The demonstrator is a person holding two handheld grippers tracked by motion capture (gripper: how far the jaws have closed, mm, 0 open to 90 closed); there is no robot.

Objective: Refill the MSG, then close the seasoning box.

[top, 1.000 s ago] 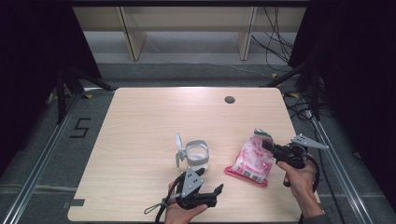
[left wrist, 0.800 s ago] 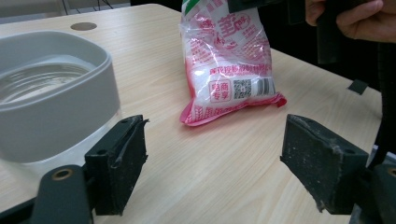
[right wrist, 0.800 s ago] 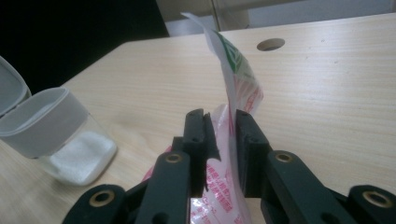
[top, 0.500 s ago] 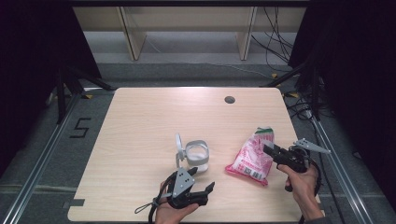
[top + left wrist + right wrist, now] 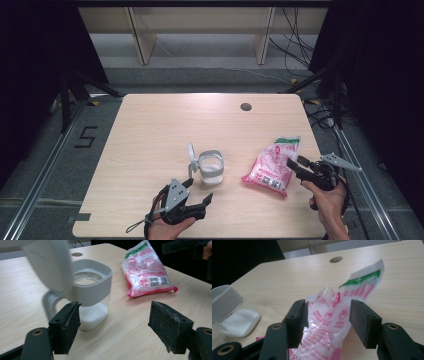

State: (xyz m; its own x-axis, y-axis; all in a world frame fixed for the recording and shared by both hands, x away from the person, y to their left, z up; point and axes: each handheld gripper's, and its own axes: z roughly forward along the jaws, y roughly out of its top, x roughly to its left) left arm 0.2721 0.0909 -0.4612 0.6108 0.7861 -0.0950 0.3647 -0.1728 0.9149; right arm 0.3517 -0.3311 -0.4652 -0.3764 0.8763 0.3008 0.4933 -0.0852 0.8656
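Observation:
A clear container (image 5: pixel 211 169) with a grey rim and some white powder stands mid-table, its grey flip lid (image 5: pixel 191 156) raised. A pink and white bag (image 5: pixel 272 166) lies to its right. My left gripper (image 5: pixel 198 191) is open near the front edge, short of the container (image 5: pixel 92 290), with nothing between its jaws. My right gripper (image 5: pixel 296 162) sits at the bag's right edge. Its jaws have just been opening. In the right gripper view the bag (image 5: pixel 329 327) lies between the parted jaws, and the pads (image 5: pixel 298 317) do not press on it.
The wooden table (image 5: pixel 165 125) has a round cable hole (image 5: pixel 245 106) at the back right. Black stands and cables flank the table on both sides. Shelving stands beyond its far edge.
My right gripper's jaws have parted from the bag, which now rests flatter on the table. My left gripper has drawn back to the left, away from the container.

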